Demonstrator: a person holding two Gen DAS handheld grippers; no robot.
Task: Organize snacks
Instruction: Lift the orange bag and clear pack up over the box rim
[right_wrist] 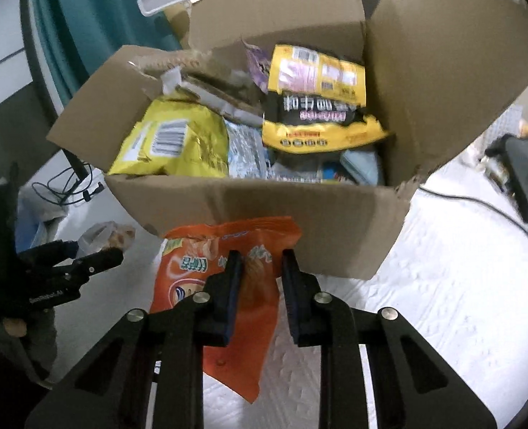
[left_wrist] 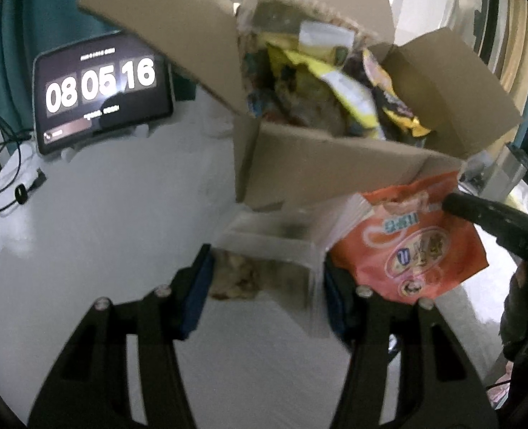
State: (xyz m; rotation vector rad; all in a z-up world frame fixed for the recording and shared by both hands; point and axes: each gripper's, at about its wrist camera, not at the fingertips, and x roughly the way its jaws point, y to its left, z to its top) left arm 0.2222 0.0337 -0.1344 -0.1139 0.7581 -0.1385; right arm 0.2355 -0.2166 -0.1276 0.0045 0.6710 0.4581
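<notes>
White table [right_wrist: 460,286] carries an open cardboard box [right_wrist: 264,221], flaps up, packed with snack packets: a yellow bag [right_wrist: 178,143] at its left side, a yellow-and-black packet [right_wrist: 317,107] leaning toward the right wall, silvery wrappers between them. A tablet [left_wrist: 103,89] showing clock digits stands at the table's far left in the left wrist view, cables beside it. Right gripper [right_wrist: 260,271] is clamped on an orange snack bag [right_wrist: 206,268], which hangs in front of the box's near wall, clear of the tabletop (both pads seem to press the crumpled film, though blur softens the edges). Left gripper [left_wrist: 267,279] has its jaws closed on a clear plastic packet [left_wrist: 274,254] with brownish pieces inside, just left of the orange bag and in front of the box.
</notes>
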